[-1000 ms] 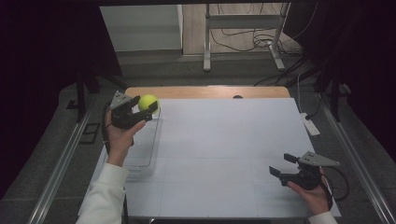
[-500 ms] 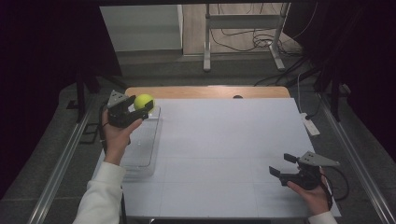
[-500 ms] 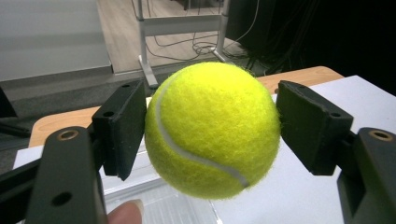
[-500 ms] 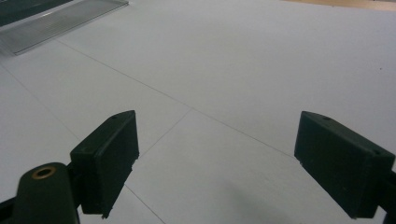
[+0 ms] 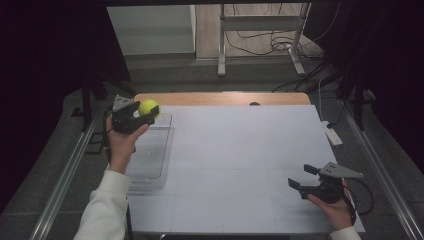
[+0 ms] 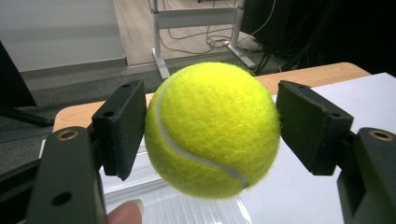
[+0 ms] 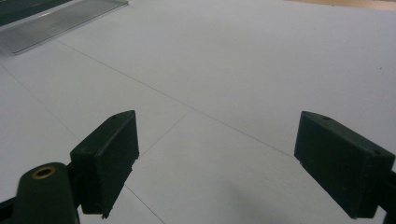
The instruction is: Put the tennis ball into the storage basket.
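Note:
A yellow-green tennis ball (image 5: 148, 106) hangs in the air at the far left, over the back end of a clear plastic tray (image 5: 150, 155). My left gripper (image 5: 150, 111) is shut on it. In the left gripper view the ball (image 6: 212, 130) sits between the two black pads (image 6: 119, 128), with a fingertip and the tray's ribbed rim (image 6: 187, 207) below. My right gripper (image 5: 301, 176) is low over the white tabletop (image 5: 240, 150) at the near right. It is open, with bare white surface between its jaws (image 7: 219, 158).
The tray (image 7: 60, 18) lies along the table's left edge. A strip of bare wood (image 5: 220, 98) runs along the back edge. A small white object (image 5: 331, 134) lies at the right edge. Metal rails (image 5: 65, 175) flank the table.
My left gripper has carried the tennis ball slightly to the left. The right gripper has stayed where it was, still open.

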